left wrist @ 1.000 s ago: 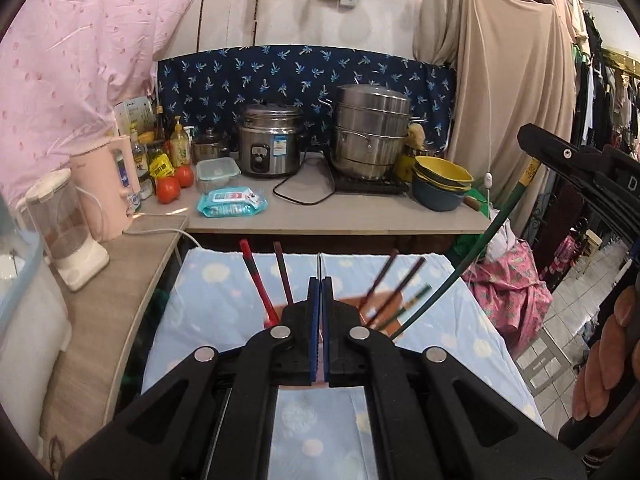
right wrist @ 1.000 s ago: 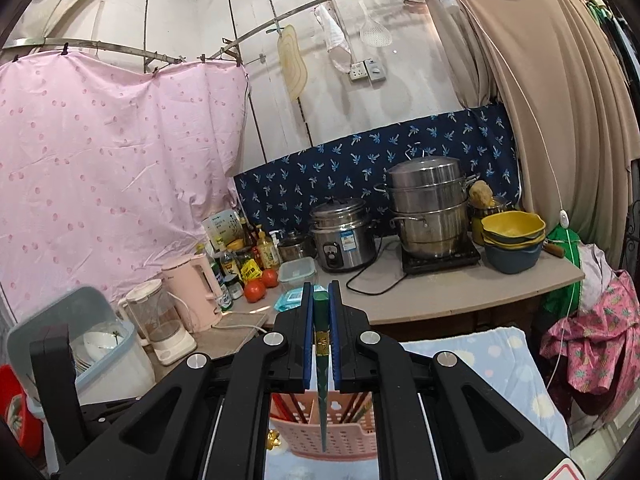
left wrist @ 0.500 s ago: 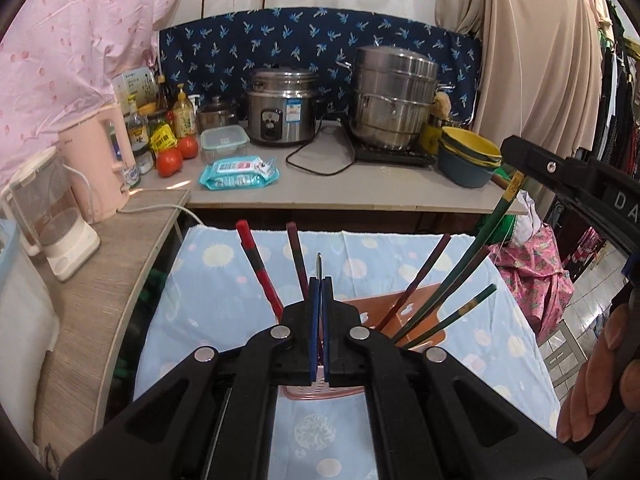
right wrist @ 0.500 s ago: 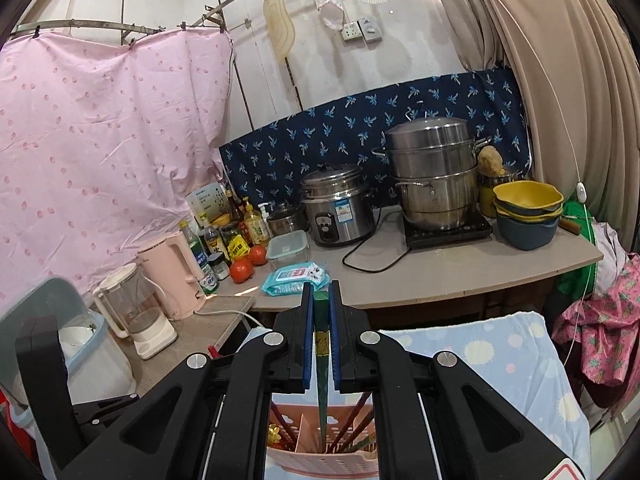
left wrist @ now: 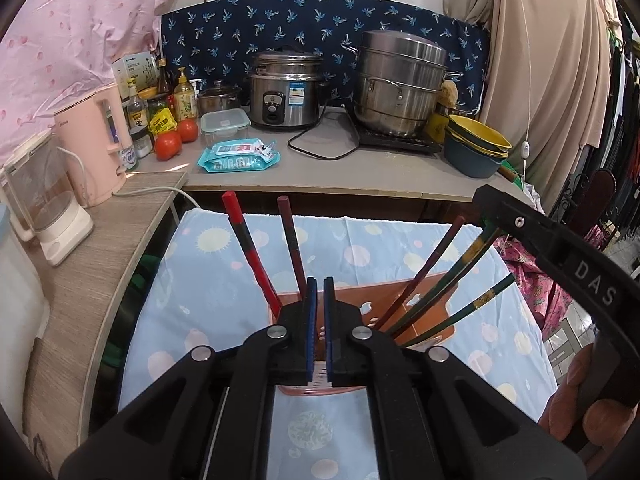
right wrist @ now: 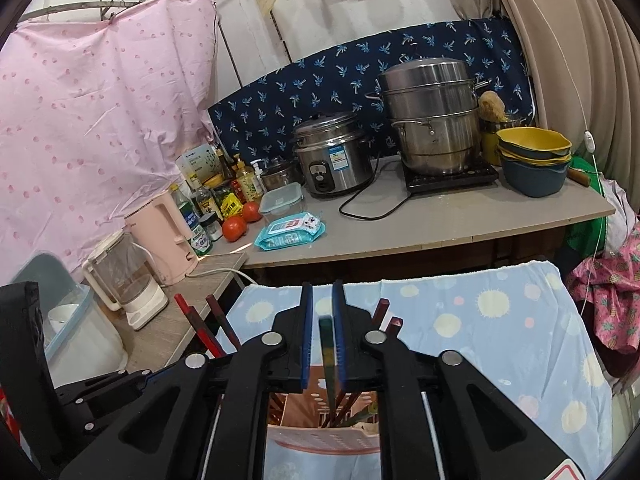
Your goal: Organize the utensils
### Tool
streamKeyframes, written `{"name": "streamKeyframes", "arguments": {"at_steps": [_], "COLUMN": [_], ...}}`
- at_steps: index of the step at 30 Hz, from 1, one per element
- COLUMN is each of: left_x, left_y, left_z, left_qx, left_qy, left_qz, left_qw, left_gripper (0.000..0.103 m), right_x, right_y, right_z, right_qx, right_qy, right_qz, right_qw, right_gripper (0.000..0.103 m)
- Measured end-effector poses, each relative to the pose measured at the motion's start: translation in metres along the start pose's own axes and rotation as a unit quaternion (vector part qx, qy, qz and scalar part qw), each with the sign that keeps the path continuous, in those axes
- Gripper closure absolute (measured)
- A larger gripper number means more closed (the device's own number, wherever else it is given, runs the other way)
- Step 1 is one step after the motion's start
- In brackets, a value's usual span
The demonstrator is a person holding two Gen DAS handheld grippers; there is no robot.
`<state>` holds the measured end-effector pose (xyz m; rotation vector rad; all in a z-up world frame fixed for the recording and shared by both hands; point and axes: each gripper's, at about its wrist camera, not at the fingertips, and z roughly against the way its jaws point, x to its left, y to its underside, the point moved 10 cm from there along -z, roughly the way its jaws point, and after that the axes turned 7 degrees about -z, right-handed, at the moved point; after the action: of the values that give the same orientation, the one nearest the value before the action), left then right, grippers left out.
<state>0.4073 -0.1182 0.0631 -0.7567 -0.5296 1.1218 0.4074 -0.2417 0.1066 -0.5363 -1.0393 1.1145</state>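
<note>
Jaws just parted — green chopstick (right wrist: 326, 344) loose in right gripper (right wrist: 320, 292), over basket (right wrist: 320, 440).

A table spread with a pale blue spotted cloth (left wrist: 224, 280) carries a pink slotted utensil basket (left wrist: 424, 300).

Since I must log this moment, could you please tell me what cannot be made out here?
- Left wrist view: the pink utensil basket floor, hidden by the left gripper.
- Right wrist view: the green chopstick lower end, hidden by the right gripper.
- Both views: any utensil below the left jaws.
</note>
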Motion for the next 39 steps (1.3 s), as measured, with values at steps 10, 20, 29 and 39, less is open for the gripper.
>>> {"name": "streamKeyframes", "arguments": {"at_steps": [10,20,29,39], "left_x": [-0.008,-0.013,-0.015,-0.019], "left_y": [0.005,0.016,0.042,0.083], "left_z": [0.023,0.052,0.068,0.078], "left_qx": [-0.014,-0.026,-0.019,0.0], "left_qy": [-0.003,-0.006,-0.013,-0.028], "left_qz": [0.005,0.007,0.01,0.008], "left_qw": [0.9999,0.9996,0.9997,0.9996], "left_gripper": [0.063,0.057,0.045,0.029], "right_x": [-0.008,-0.02,-0.019,-0.023], "right_y": [0.01,0.039,0.07,0.103], "right_z": [0.029,0.067,0.095,0.112], "right_qx": [-0.01,0.003,0.015,0.033], "right_qy": [0.016,0.026,0.036,0.062], "right_qz": [0.004,-0.004,0.008,0.015], "right_qw": [1.0,1.0,0.999,0.997], "right_gripper": [0.051,0.048,0.041,0.04]}}
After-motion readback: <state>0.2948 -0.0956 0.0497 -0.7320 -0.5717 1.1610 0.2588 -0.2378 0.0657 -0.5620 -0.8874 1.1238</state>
